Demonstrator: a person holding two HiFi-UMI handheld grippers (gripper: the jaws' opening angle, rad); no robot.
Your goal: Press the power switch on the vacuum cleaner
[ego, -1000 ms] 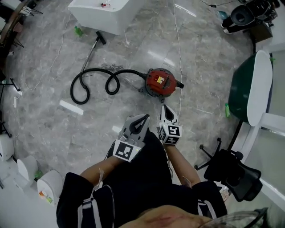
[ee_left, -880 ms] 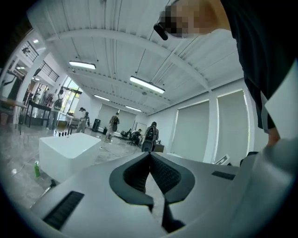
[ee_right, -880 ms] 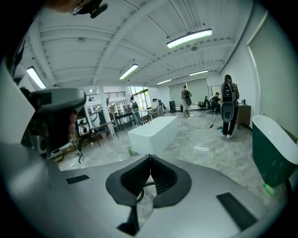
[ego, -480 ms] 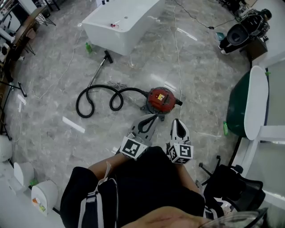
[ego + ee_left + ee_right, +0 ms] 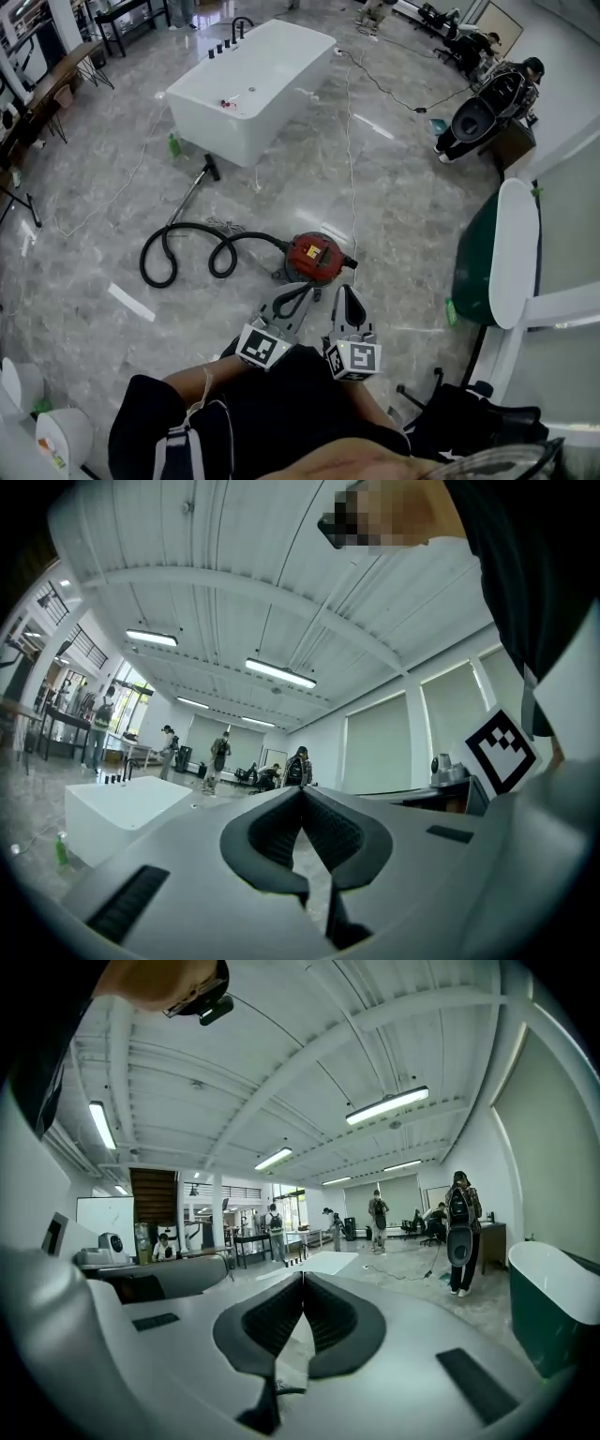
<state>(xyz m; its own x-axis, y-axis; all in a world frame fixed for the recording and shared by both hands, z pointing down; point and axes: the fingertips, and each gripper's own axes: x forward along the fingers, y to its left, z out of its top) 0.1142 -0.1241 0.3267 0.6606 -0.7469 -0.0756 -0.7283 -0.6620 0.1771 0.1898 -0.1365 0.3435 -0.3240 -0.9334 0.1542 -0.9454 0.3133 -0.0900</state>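
A red canister vacuum cleaner [image 5: 312,258] stands on the grey marble floor, with a black hose [image 5: 192,255] coiling to its left. My left gripper [image 5: 298,293] is shut and hangs just in front of the vacuum's near side, apart from it. Beside it, my right gripper [image 5: 346,297] is also shut, with its tips close to the vacuum's near right. Both gripper views point up at the room: the left gripper [image 5: 300,789] and the right gripper [image 5: 302,1276] each show jaws meeting at the tips with nothing between them. The vacuum does not show in either.
A white bathtub [image 5: 246,82] stands beyond the hose. A white cord [image 5: 351,141] runs across the floor past the vacuum. A green and white tub [image 5: 497,253] is on the right, an office chair [image 5: 473,422] at the lower right. People stand far off.
The head view has tilted up, showing more of the room. Both grippers now sit closer together under the vacuum cleaner, still shut.
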